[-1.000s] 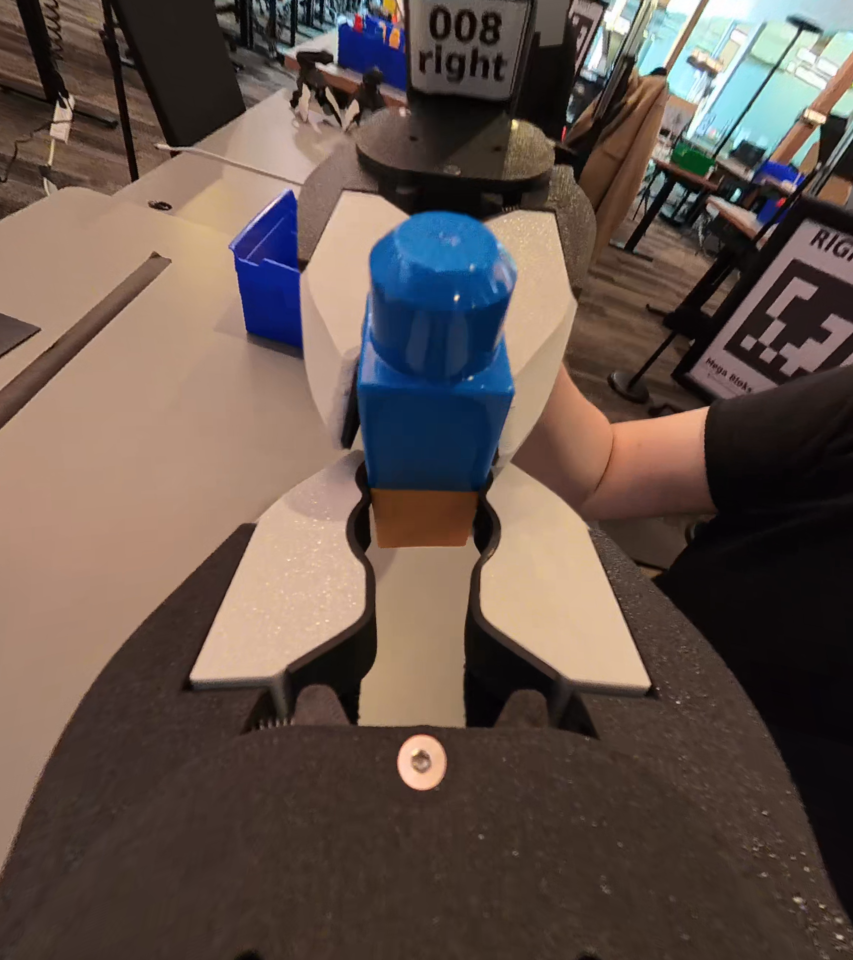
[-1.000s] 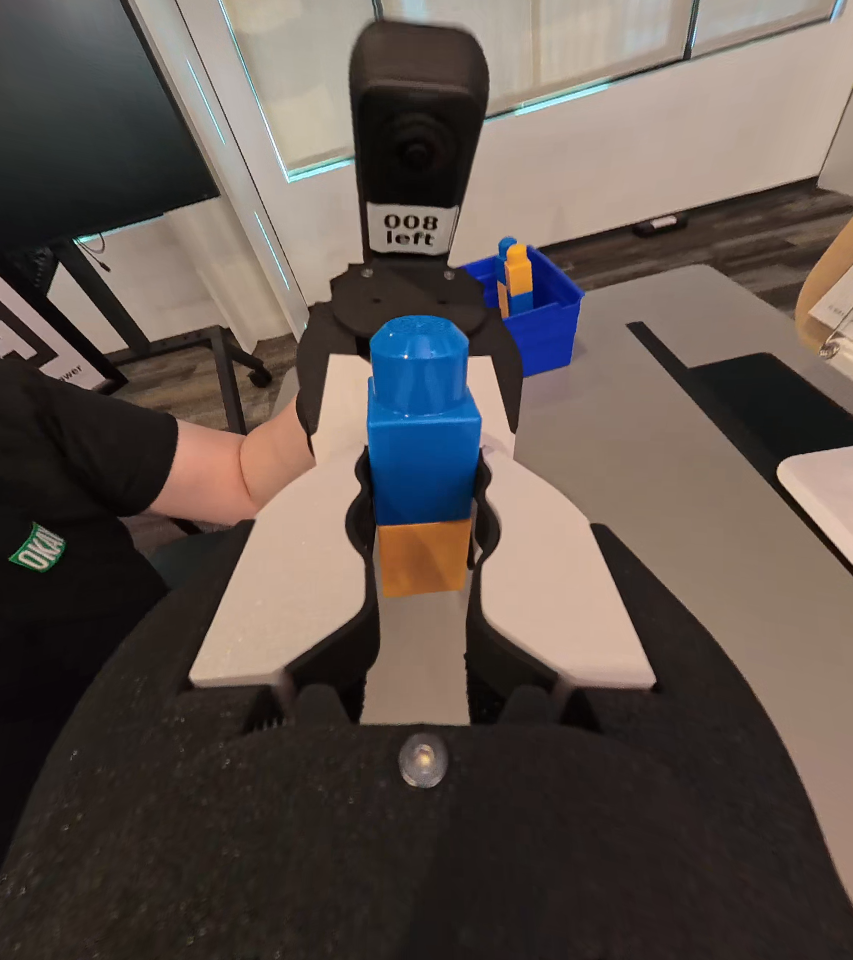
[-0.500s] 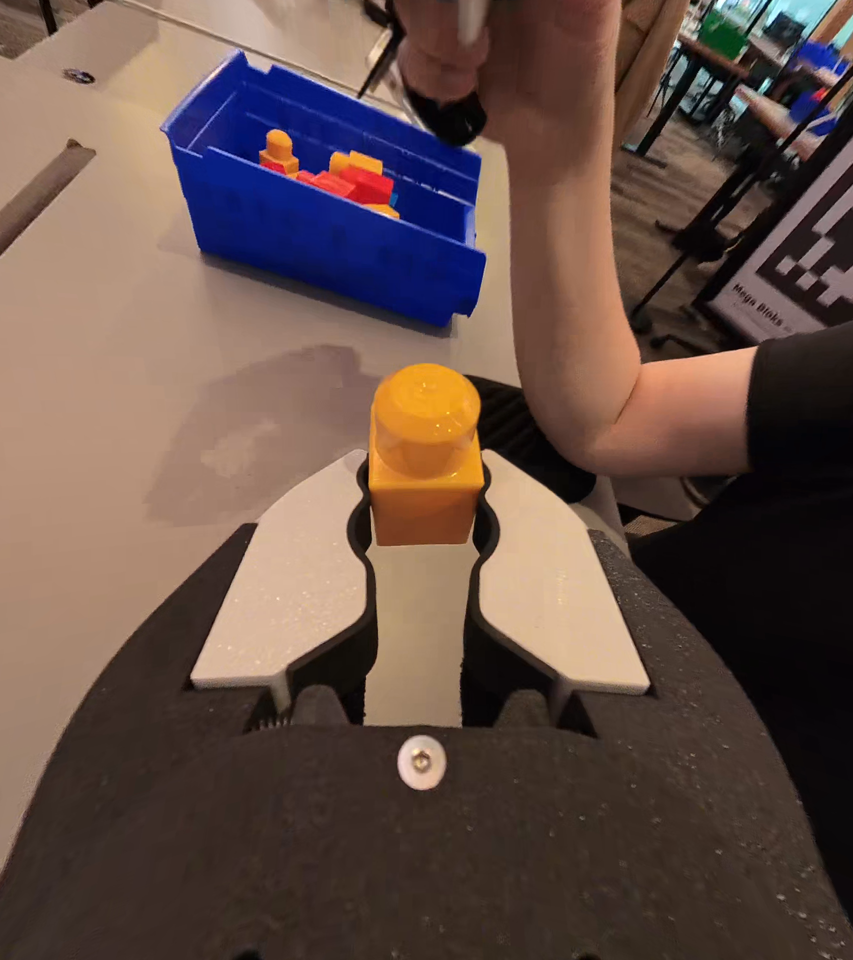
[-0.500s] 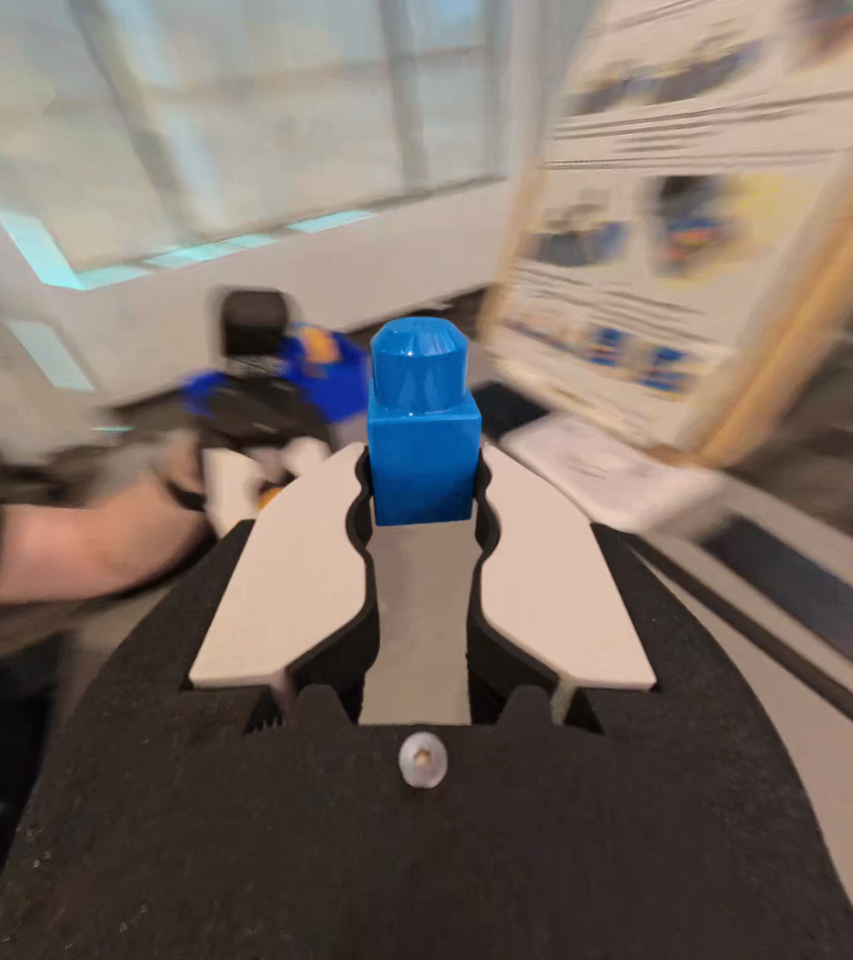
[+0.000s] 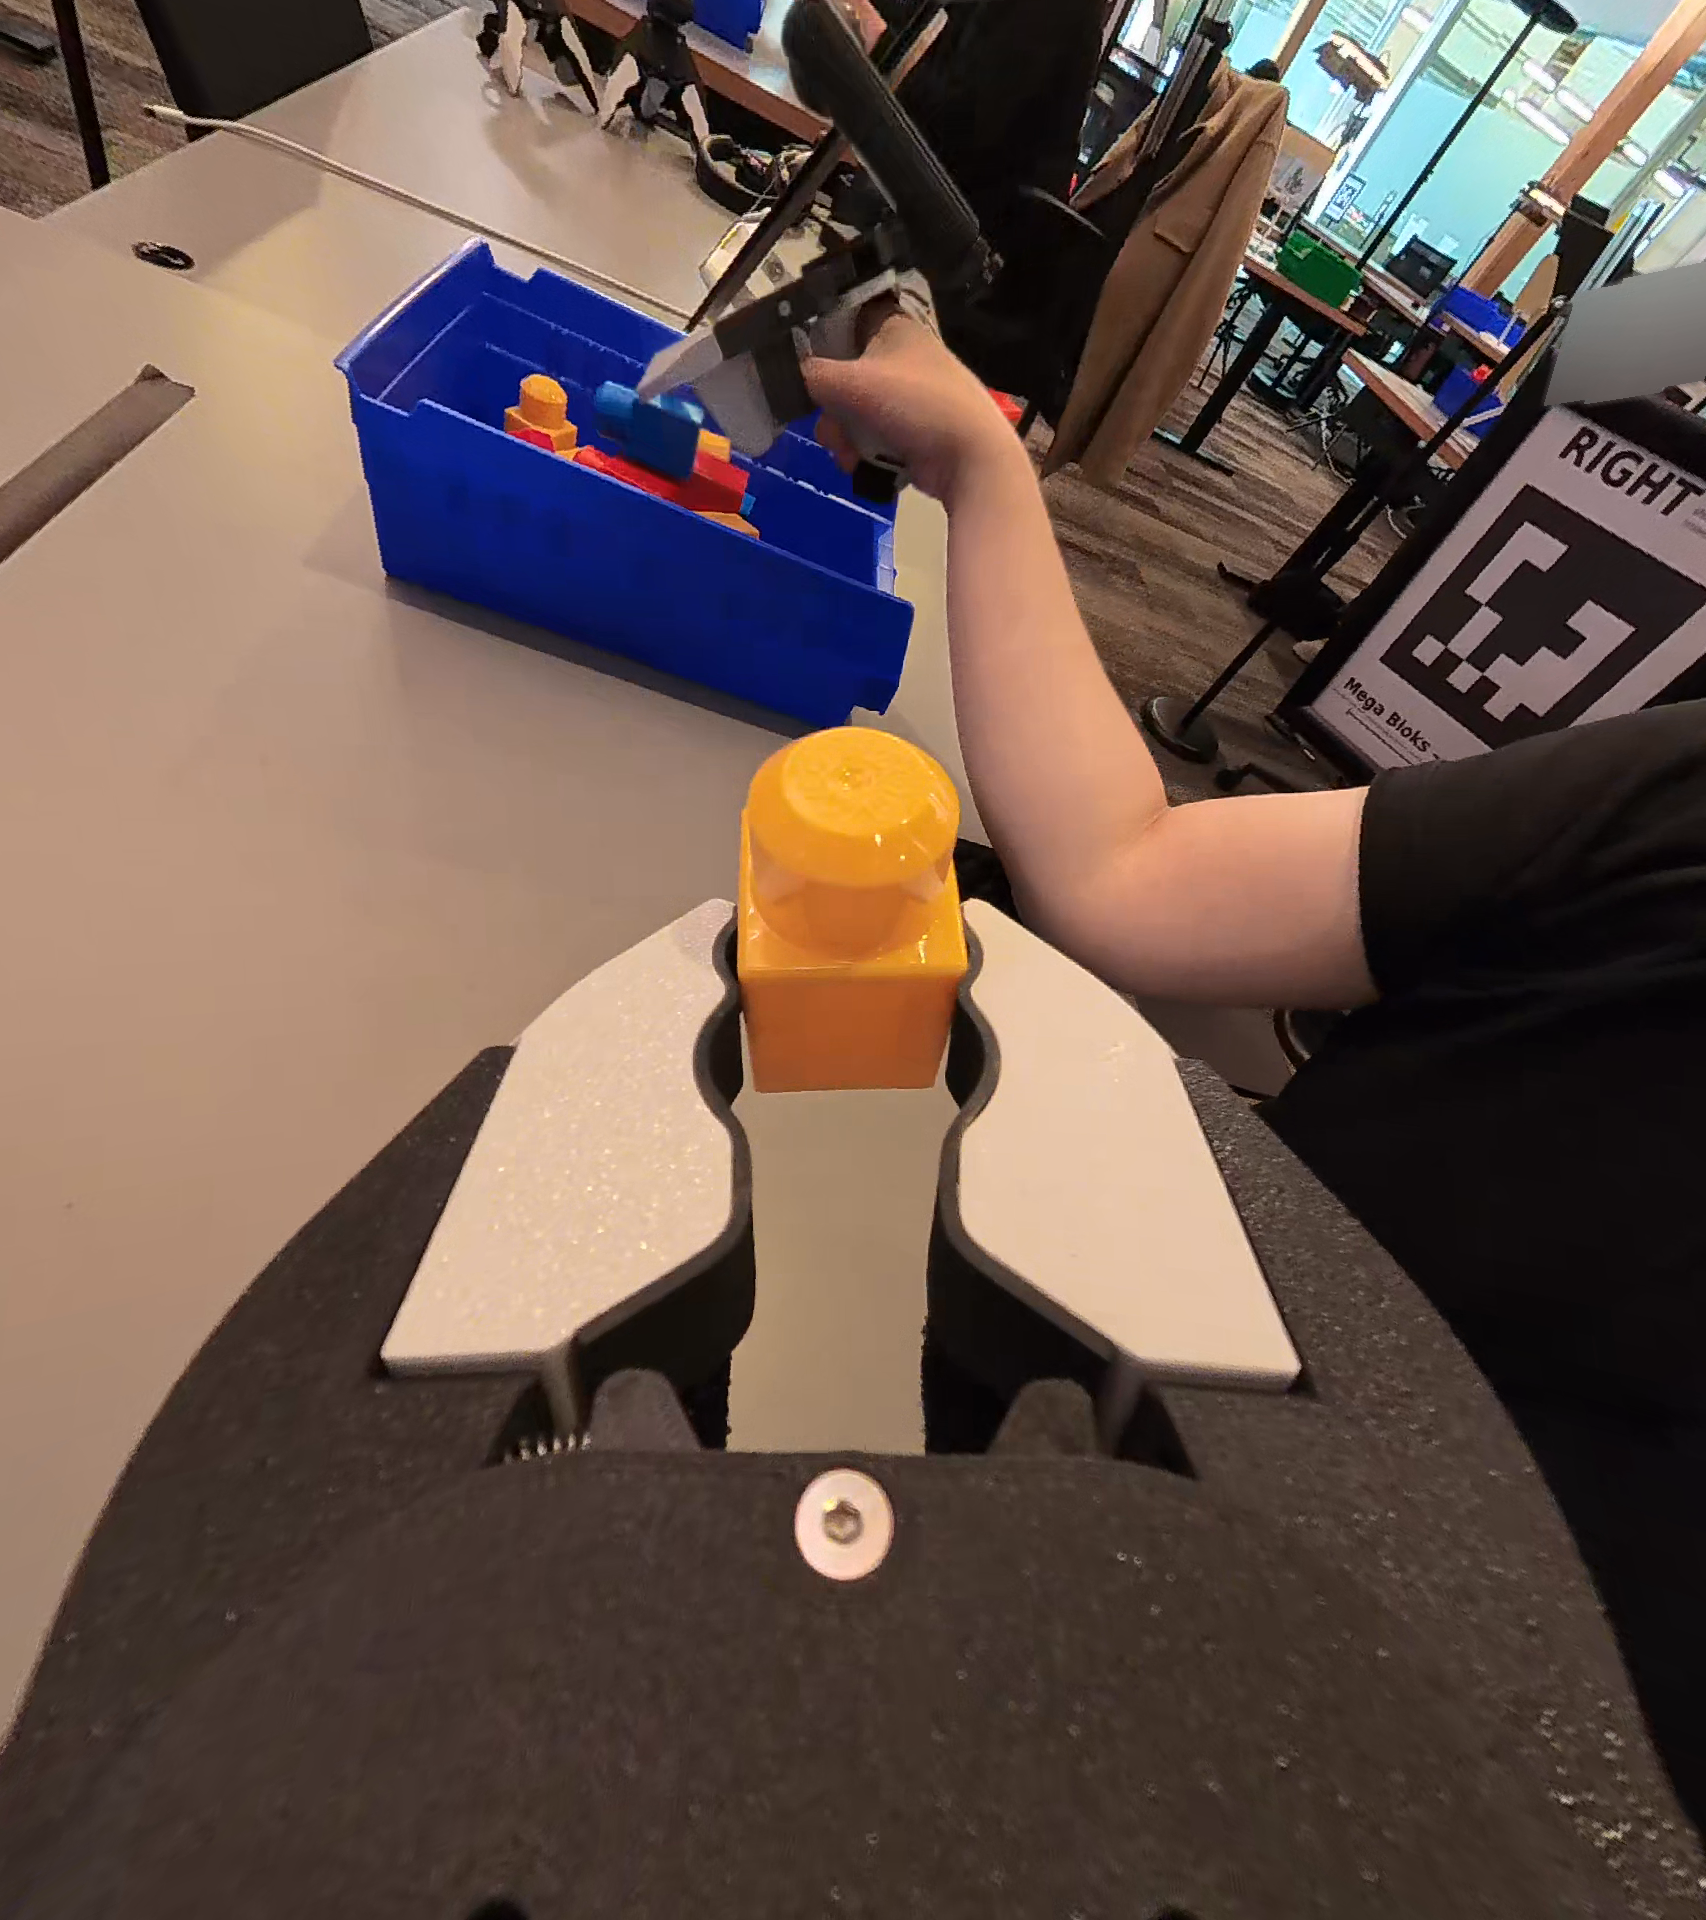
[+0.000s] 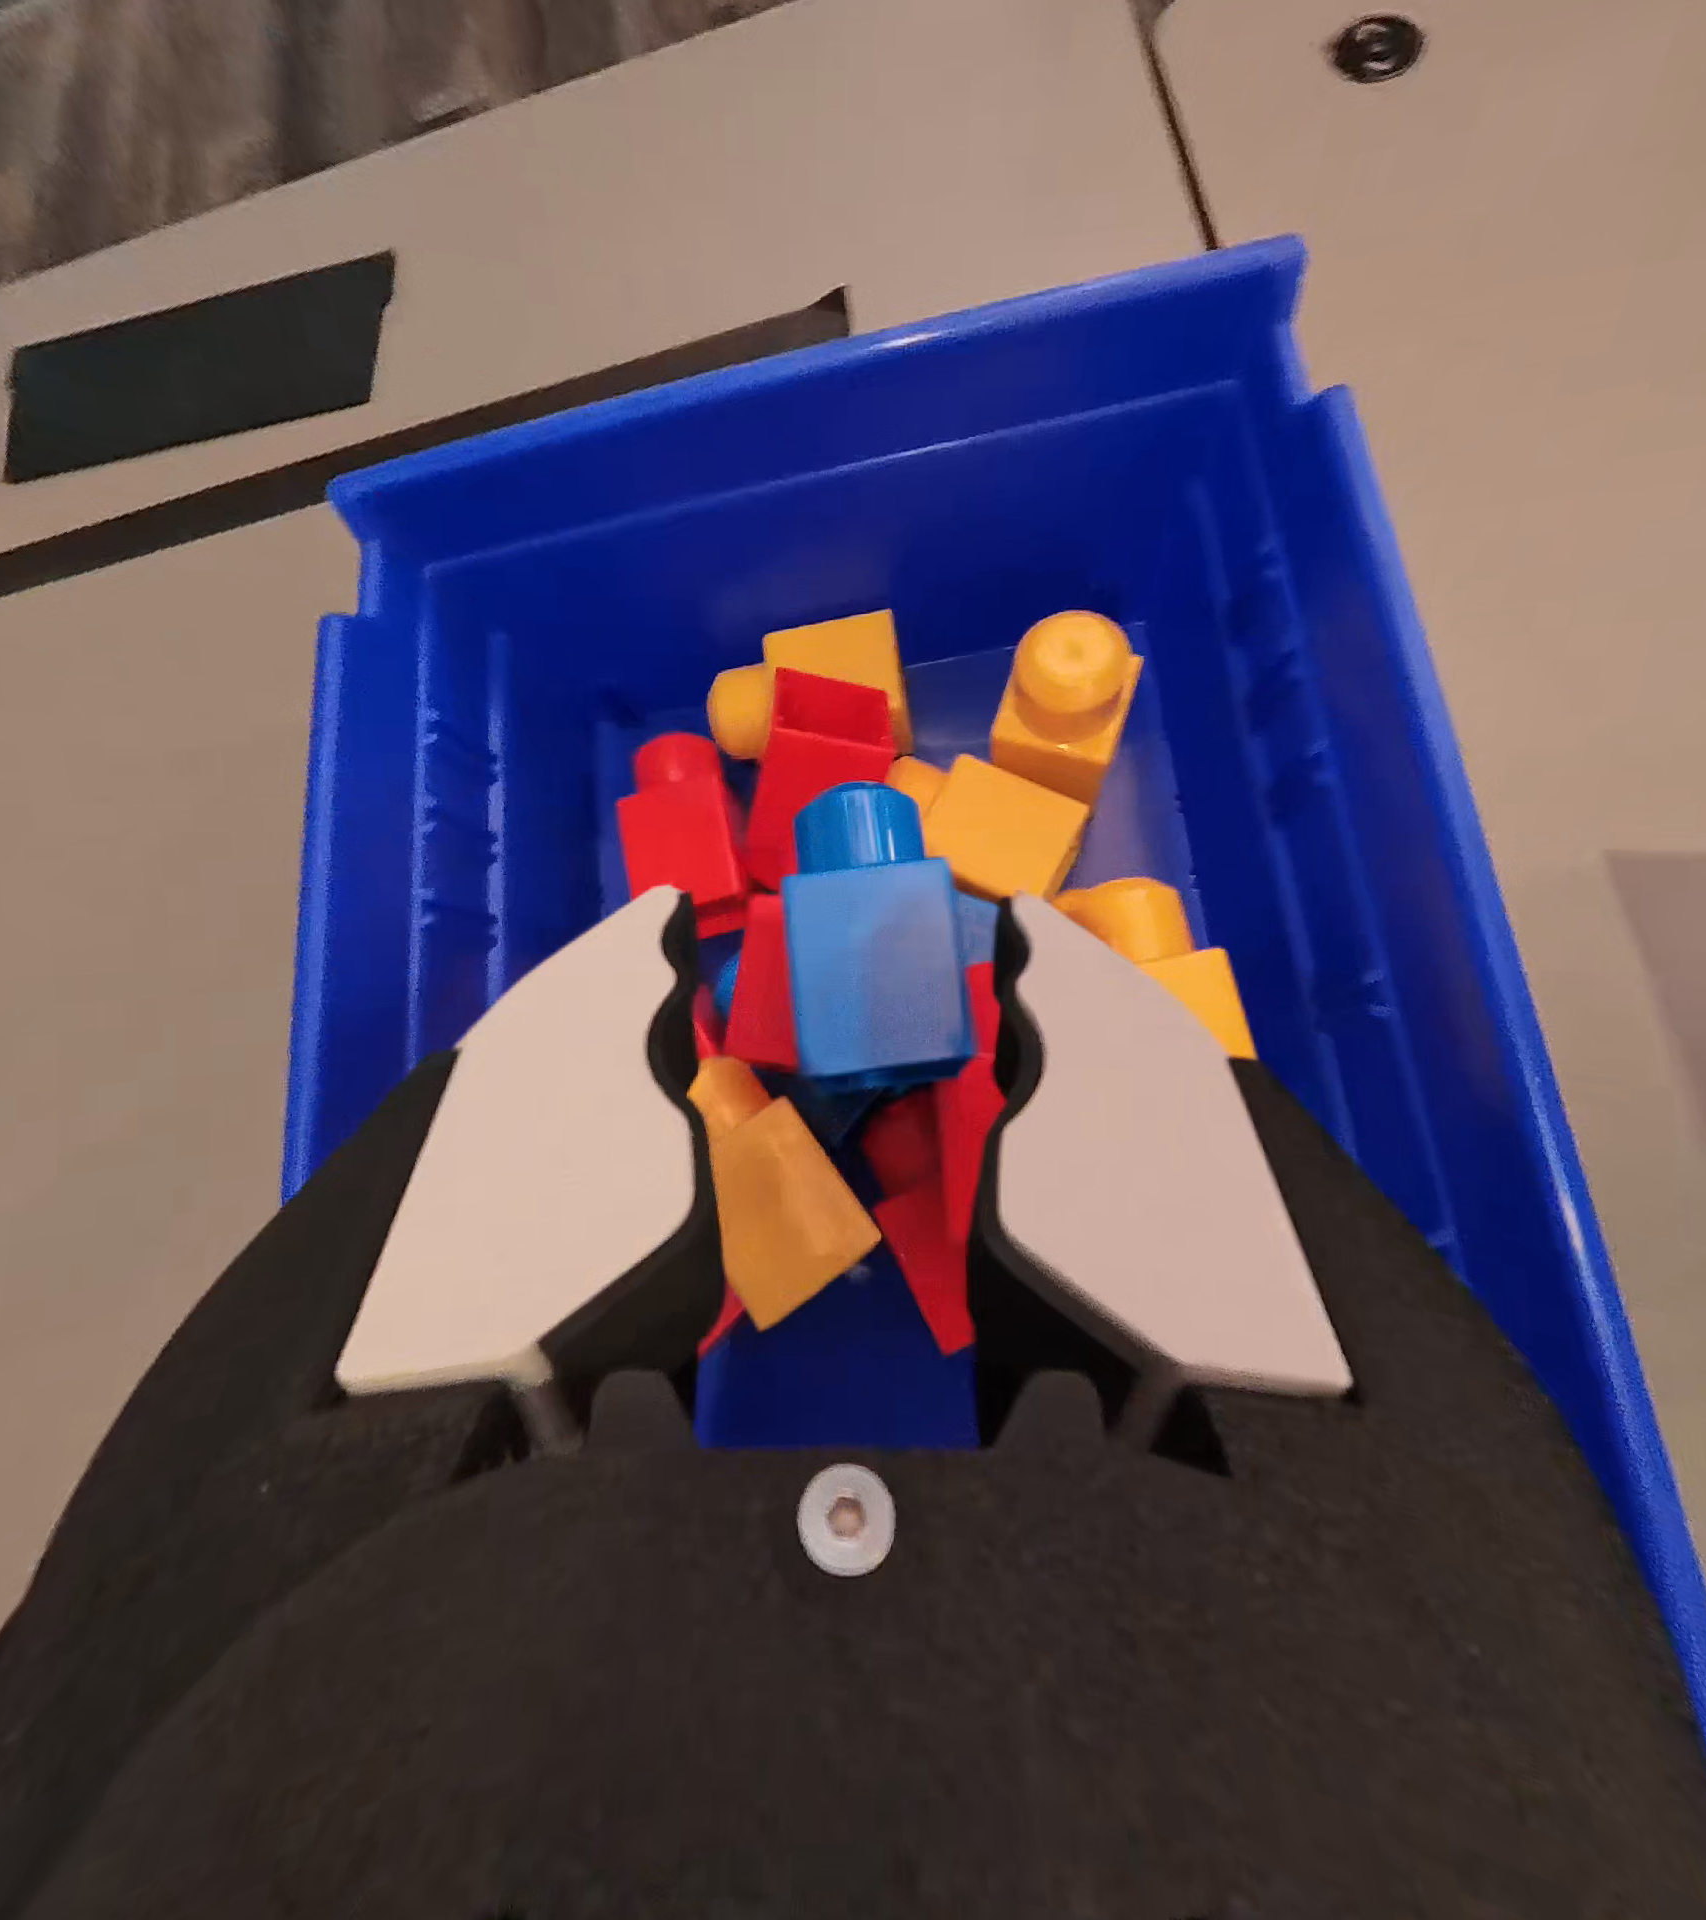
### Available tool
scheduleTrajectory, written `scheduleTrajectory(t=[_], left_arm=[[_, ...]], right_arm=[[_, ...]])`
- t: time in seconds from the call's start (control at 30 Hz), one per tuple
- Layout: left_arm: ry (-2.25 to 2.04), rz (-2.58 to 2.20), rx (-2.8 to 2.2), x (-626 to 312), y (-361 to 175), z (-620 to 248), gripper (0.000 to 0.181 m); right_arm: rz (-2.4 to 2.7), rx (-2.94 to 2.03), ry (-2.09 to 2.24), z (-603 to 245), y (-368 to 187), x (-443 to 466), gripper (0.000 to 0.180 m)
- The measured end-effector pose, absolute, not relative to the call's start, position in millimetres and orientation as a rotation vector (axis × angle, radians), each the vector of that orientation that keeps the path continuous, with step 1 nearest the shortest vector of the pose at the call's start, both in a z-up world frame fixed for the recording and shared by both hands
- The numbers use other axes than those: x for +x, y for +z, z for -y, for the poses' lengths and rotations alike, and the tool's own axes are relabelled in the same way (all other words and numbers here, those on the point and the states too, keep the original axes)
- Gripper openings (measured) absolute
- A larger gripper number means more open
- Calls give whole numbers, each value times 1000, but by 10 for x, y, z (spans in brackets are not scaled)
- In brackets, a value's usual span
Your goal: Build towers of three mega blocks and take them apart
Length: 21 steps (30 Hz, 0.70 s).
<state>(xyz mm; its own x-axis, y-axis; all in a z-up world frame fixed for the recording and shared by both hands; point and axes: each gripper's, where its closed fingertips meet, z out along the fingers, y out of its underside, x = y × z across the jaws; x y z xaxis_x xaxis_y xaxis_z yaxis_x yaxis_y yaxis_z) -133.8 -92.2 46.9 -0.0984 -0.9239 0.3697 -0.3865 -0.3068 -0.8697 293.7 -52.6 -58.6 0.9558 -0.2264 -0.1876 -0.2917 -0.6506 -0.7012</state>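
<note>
My left gripper (image 5: 844,920) is shut on an orange block (image 5: 849,997) and holds it stud-up above the grey table (image 5: 205,831). My right gripper (image 6: 844,914) points down into the blue bin (image 6: 828,416), with its jaws open wider than the blue block (image 6: 870,966) between them. A gap shows on each side of that block. In the left wrist view the right gripper (image 5: 683,374) hangs over the bin (image 5: 620,582) with the blue block (image 5: 651,431) at its tips. Several red and orange blocks (image 6: 1015,821) lie loose in the bin.
The person's bare arm (image 5: 1036,748) reaches from the right across to the bin. A board with a black-and-white marker (image 5: 1545,613) stands off the table's right edge. A dark slot (image 5: 7,499) runs along the table at the left. Black patches (image 6: 194,364) lie beyond the bin.
The blue block came off the orange one. My right gripper carried it over the bin, tipped down and opened. My left gripper keeps the orange block, about where it was.
</note>
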Motion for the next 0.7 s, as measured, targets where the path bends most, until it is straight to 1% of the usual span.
scheduleTrajectory(t=[0.1,0.17,0.23,0.3,0.37,0.47,0.53,0.63,0.7], left_arm=[[-1397,-1408,-1675,-1334,486,886,36],[-1405,-1383,-1670,-1339,510,857,36],[-1421,-1357,-1668,-1346,539,832,35],[-1434,-1334,-1665,-1355,564,811,35],[-1439,-1308,-1653,-1365,602,788,36],[-1450,-1289,-1637,-1382,650,778,36],[-1445,-1293,-1634,-1391,656,780,36],[-1442,-1307,-1627,-1392,661,805,36],[-1429,-1320,-1623,-1391,658,818,36]], right_arm=[[-364,-2212,90,474,-353,2919,67],[-282,-2076,113,396,46,2737,66],[-114,-1907,236,290,550,2280,64],[110,-1740,442,248,1031,1595,61],[354,-1624,674,314,1344,818,60],[744,-1546,1017,579,1460,-300,59],[895,-1558,1081,622,1367,-823,59],[1030,-1621,1075,584,1118,-1355,59],[1055,-1630,1170,616,1045,-1585,58]])
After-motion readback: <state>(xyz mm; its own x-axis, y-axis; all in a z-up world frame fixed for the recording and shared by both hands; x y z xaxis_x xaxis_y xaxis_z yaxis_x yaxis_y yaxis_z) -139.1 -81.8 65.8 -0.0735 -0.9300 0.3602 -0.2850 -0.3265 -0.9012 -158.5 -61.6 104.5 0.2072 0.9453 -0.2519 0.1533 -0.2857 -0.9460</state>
